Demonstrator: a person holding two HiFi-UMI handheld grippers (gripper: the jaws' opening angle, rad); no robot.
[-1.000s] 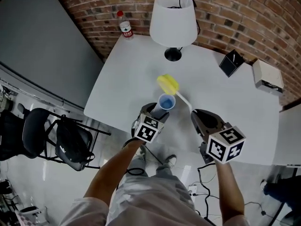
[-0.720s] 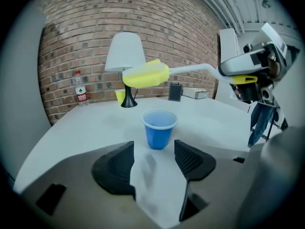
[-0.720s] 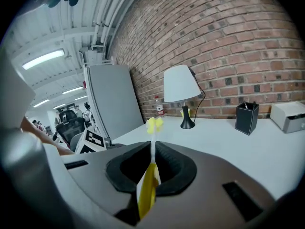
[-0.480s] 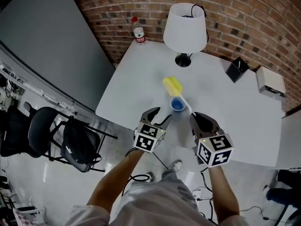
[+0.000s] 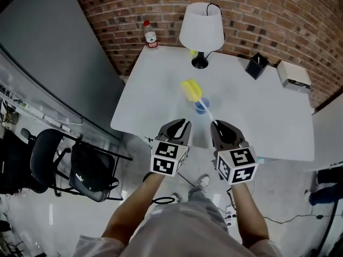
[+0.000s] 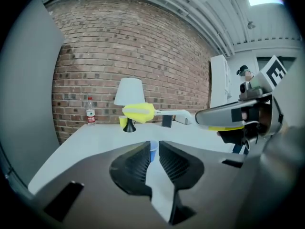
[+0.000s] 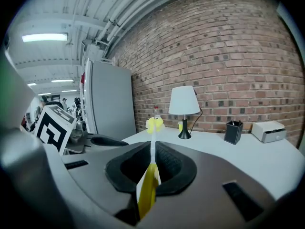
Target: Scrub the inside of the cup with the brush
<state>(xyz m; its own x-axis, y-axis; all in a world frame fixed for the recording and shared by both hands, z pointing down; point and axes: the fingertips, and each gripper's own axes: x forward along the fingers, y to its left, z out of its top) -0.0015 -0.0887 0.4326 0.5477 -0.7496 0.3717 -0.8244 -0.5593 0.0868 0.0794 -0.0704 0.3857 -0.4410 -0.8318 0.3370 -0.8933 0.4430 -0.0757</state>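
- Now the left gripper is away from the blue cup. A second ago its jaws were around the cup; half a second ago they stood wide open beside it.
- Its jaws have just been closing and are now nearly together, with only a narrow slit left. Nothing is between them; the cup shows only far off through the slit.
- The cup stands upright by itself on the white table, well in from the near edge, with neither gripper touching it.
- The right gripper pinches the end of the brush by its thin handle. The handle runs out above the cup and the yellow head hangs in the air beyond it, not inside.
- With the cup let go and the brush out of it, the scrubbing seems to be over or paused; more scrubbing would likely need the cup steadied again.
- Both grippers sit side by side near the table's front edge, drawn back toward the person. They point ahead and slightly down, marker cubes toward the body, forearms reaching up from below.
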